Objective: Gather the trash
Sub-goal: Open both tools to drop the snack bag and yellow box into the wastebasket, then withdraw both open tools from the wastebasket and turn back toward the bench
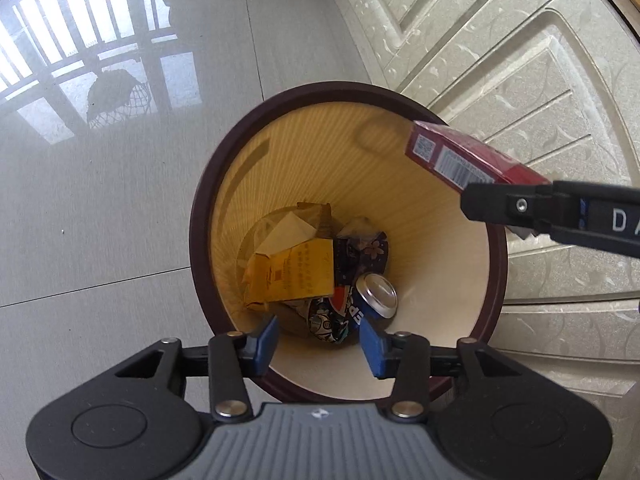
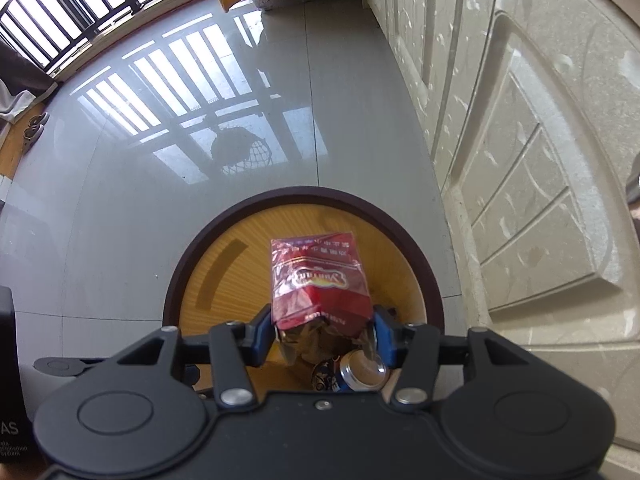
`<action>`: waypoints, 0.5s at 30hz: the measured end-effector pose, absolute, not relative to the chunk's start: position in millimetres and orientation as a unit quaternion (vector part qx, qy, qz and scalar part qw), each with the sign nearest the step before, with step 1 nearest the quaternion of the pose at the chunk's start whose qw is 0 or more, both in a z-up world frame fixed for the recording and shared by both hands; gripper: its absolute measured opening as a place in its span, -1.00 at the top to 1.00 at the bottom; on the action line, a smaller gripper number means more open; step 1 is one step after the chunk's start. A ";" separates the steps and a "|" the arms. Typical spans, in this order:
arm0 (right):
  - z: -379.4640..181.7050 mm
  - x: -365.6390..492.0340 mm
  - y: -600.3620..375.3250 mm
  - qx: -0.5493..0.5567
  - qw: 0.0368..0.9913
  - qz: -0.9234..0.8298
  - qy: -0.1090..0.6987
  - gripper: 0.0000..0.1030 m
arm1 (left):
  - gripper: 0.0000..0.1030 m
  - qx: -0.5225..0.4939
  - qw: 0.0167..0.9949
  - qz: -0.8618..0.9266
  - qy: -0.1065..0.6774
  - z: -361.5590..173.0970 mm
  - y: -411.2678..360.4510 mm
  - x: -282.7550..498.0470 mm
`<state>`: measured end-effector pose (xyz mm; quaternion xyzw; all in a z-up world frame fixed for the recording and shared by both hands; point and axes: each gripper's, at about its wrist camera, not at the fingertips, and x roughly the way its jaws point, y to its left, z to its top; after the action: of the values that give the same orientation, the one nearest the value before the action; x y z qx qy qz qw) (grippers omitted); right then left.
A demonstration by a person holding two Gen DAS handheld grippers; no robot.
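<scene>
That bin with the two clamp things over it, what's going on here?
Someone is collecting trash with a handheld gripper in each hand. The right gripper holds a red packet above the bin, not yet dropped. The left gripper hangs open and empty over the bin. Inside already lie a can, a yellow box and some wrappers.

I see a glossy grey tiled floor; the round wastebasket stands on it just beside the cream panelled cabinet.
</scene>
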<state>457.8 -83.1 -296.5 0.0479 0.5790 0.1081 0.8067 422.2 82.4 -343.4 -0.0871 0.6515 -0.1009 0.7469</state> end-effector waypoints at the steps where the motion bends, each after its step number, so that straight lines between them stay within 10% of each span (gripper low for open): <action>1: -295.5 459.3 -82.2 0.051 0.808 0.114 0.575 -0.04 | 0.01 -0.085 0.747 -0.102 0.651 -342.5 82.2 422.4; 15: -290.9 455.5 -77.6 0.032 0.817 0.134 0.561 -0.31 | -0.54 -0.082 0.756 -0.106 0.641 -334.4 80.7 417.9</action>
<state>455.5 -77.6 -290.9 0.0317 0.5607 0.1336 0.8166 417.9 80.7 -334.4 -0.0822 0.6410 -0.1058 0.7558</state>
